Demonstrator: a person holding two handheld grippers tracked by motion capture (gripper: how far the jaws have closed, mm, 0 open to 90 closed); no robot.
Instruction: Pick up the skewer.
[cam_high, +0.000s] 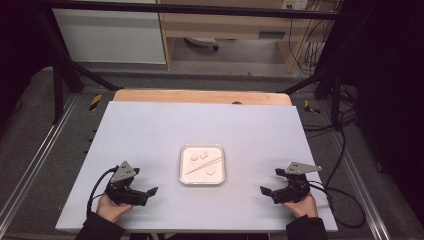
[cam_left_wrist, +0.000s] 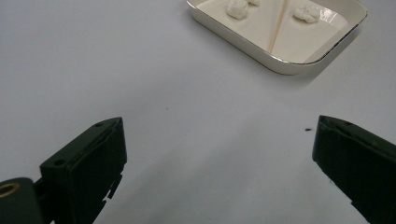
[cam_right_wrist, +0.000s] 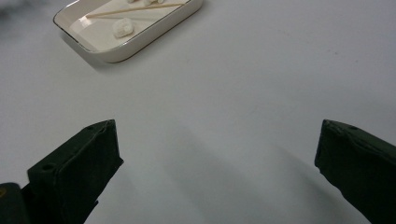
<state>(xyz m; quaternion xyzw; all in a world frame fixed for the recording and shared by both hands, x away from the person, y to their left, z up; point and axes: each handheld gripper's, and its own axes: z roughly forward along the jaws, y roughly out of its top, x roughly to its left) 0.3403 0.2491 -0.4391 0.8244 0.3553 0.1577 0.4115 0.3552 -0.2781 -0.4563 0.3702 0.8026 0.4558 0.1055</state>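
A small white tray (cam_high: 183, 170) sits in the middle of the white table (cam_high: 150, 130). It holds three white lumps (cam_high: 210, 171) and a thin wooden skewer (cam_high: 203, 165) lying diagonally. My left gripper (cam_high: 145, 182) rests near the front left, open and empty, jaws pointing toward the tray. My right gripper (cam_high: 271, 181) mirrors it at the front right, open and empty. In the left gripper view the tray (cam_left_wrist: 280, 65), a lump (cam_left_wrist: 237, 8) and the skewer (cam_left_wrist: 279, 25) lie ahead of the gripper (cam_left_wrist: 219, 133). In the right gripper view the tray (cam_right_wrist: 126, 51) lies upper left of the gripper (cam_right_wrist: 217, 135).
A wooden strip (cam_high: 200, 96) runs along the table's far edge. Black frame posts (cam_high: 59, 85) and cables (cam_high: 345, 145) stand around the table. Bare white surface surrounds the tray on all sides.
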